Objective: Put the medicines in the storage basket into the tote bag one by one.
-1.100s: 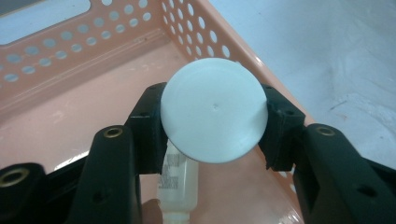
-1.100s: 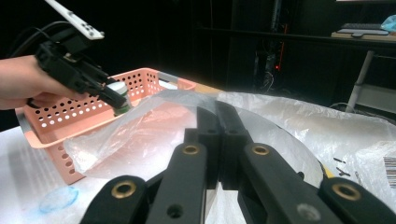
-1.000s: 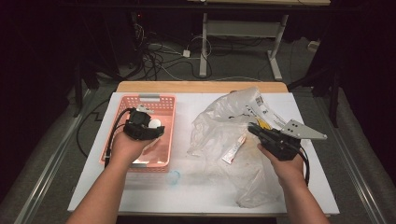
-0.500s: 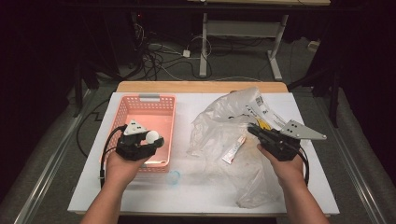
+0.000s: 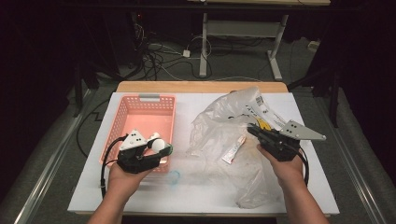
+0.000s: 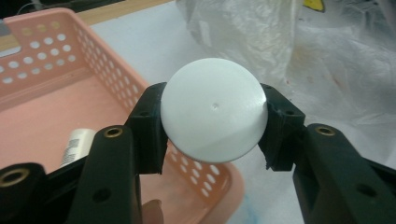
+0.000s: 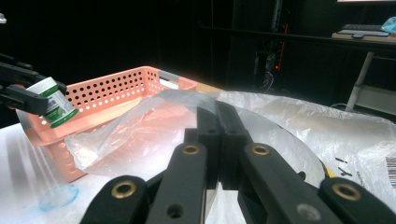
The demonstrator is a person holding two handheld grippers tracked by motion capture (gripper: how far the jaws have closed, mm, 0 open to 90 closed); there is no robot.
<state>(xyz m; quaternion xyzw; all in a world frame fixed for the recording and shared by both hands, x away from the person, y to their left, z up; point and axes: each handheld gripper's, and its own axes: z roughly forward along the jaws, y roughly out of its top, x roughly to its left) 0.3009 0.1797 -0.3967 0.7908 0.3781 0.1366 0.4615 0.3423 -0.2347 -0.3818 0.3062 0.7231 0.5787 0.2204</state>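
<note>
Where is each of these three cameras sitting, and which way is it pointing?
High view: above the person's side, looking forward and down on the table; both forearms, left gripper and right gripper show.
Left gripper view: rides on the left gripper, looking along its jaws at the white-capped jar they clamp, over the pink basket.
Right gripper view: rides on the right gripper, jaws closed on the clear plastic bag, facing the basket.
Shared: basket, jar and bag appear in all three views.

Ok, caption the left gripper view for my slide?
Left gripper clamps a white-capped jar above the pink basket's near corner.
</note>
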